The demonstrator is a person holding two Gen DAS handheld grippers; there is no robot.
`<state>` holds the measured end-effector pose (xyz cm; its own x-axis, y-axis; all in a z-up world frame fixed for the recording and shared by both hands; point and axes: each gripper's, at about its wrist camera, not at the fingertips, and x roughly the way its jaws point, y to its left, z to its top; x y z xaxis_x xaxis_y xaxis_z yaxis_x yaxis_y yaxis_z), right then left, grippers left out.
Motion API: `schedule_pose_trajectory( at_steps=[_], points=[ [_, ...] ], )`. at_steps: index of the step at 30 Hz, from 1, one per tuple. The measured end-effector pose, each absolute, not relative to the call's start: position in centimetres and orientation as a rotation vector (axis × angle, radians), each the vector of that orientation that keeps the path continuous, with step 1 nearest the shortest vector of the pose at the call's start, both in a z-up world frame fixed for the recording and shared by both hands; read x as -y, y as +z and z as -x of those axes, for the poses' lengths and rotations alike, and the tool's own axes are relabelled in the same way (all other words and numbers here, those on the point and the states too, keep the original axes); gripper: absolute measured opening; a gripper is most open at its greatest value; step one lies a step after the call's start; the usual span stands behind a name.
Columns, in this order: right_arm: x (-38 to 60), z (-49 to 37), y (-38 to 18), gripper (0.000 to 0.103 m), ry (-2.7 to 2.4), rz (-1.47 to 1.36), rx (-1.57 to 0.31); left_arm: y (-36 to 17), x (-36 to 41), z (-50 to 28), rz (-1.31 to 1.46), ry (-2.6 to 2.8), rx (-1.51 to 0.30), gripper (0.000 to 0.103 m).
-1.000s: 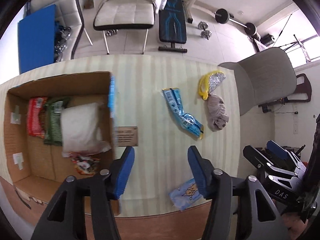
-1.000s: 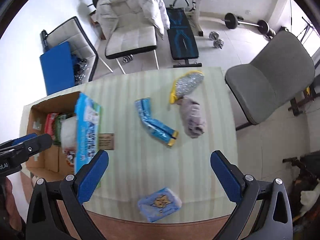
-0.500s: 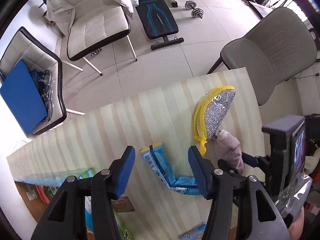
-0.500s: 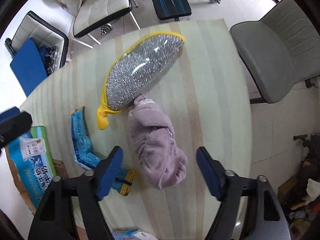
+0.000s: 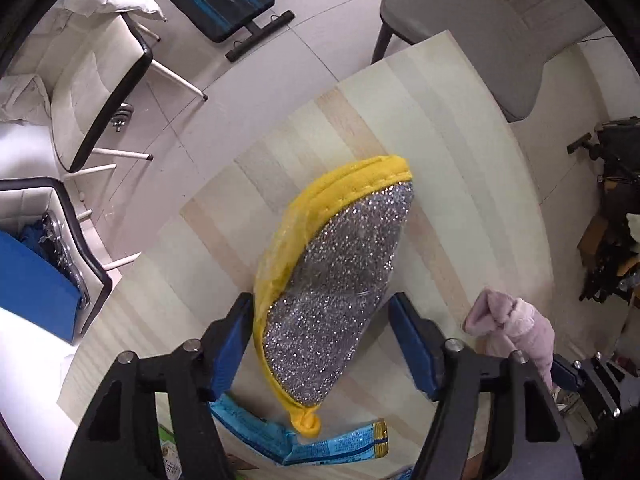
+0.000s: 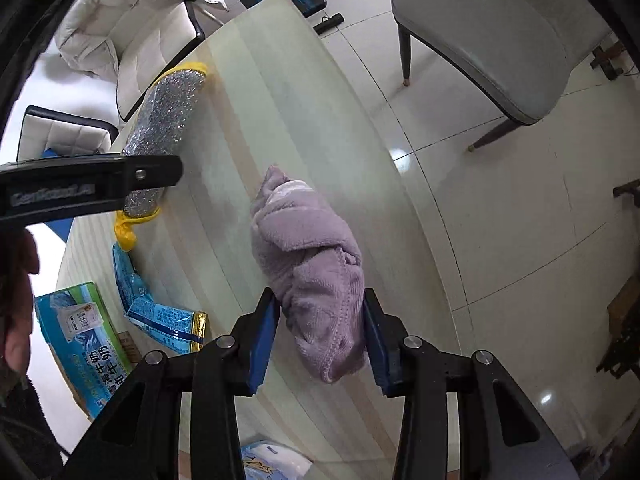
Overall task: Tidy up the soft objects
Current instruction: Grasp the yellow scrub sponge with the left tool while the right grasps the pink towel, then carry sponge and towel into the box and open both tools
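Left gripper (image 5: 322,344): spread, straddling the near end of the scrubbing pad (image 5: 332,280), which lies near the far right corner of the table (image 5: 460,120). Right gripper (image 6: 320,334): blue fingers (image 6: 262,340) against both sides of the towel (image 6: 312,264), apparently pinching it beside the table's right edge.

Before lifting the pad: lower fully, close across the narrow end, avoid the knotted yellow tail. For the towel: grip the bulk, not a loose fold.

Containers: a carton (image 6: 80,336) at the left edge; contents not visible.
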<state>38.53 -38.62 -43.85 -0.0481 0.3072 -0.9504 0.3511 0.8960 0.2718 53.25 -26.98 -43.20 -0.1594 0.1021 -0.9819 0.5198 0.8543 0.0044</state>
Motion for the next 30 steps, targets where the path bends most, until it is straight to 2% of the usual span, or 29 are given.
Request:
schedule_pose_trajectory(
  at_steps=[1,4,9,15,20,30],
  points=[
    [38.5,-38.5,-43.8,0.044,-0.043,-0.507,-1.646,-42.8,27.1,-53.3,-0.468,-0.391,-1.693,0.047],
    [38.9,-39.0,-43.3,0.043,-0.053,-0.489,-1.644,-42.0,26.4,-52.7,-0.361,-0.419,-1.716,0.044],
    [38.5,-39.5,-41.7,0.041,-0.069,-0.477,-1.608,-39.2,24.6,-50.8,-0.242,-0.411,-1.674,0.044],
    [37.0,-37.9,-37.3,0.040,-0.040,-0.467,-1.532,-31.2,19.0,-45.2,0.014,-0.436,-1.525,0.044],
    [32.2,-34.8,-33.3,0.040,0.095,-0.518,-1.470,-25.1,10.2,-37.7,0.146,-0.355,-1.399,0.044],
    [13.6,-29.2,-24.4,0.040,0.457,-0.568,-1.427,-20.5,-12.4,-28.3,0.373,-0.096,-1.374,0.044]
  ],
)
